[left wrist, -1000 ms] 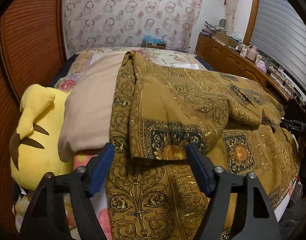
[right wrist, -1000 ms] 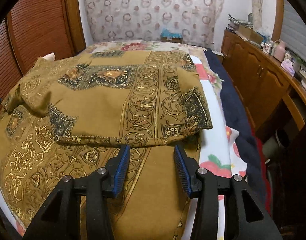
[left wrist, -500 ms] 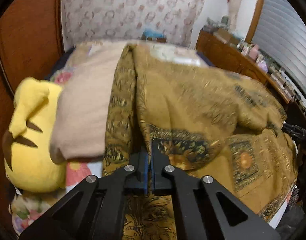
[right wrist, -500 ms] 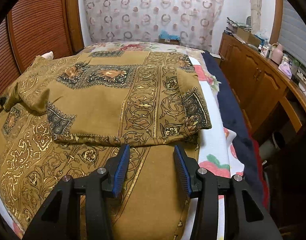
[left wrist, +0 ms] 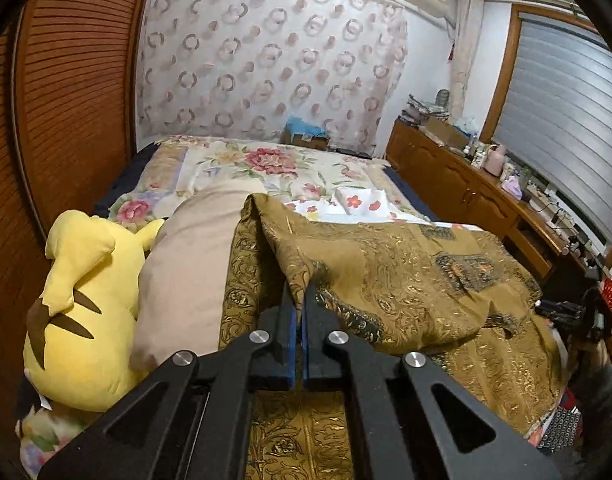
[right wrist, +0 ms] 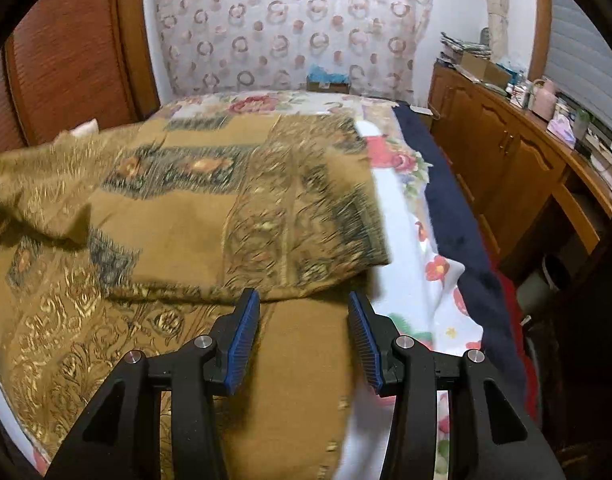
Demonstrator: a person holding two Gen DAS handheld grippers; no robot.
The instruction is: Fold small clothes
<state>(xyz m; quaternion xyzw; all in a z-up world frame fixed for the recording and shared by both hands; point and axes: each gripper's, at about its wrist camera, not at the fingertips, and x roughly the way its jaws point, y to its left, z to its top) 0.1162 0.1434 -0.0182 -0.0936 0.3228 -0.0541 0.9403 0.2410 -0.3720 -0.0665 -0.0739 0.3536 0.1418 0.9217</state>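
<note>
No text, label, brand, number or sign can be read in either view. The things on the sideboard are too small and blurred to show any lettering.
</note>
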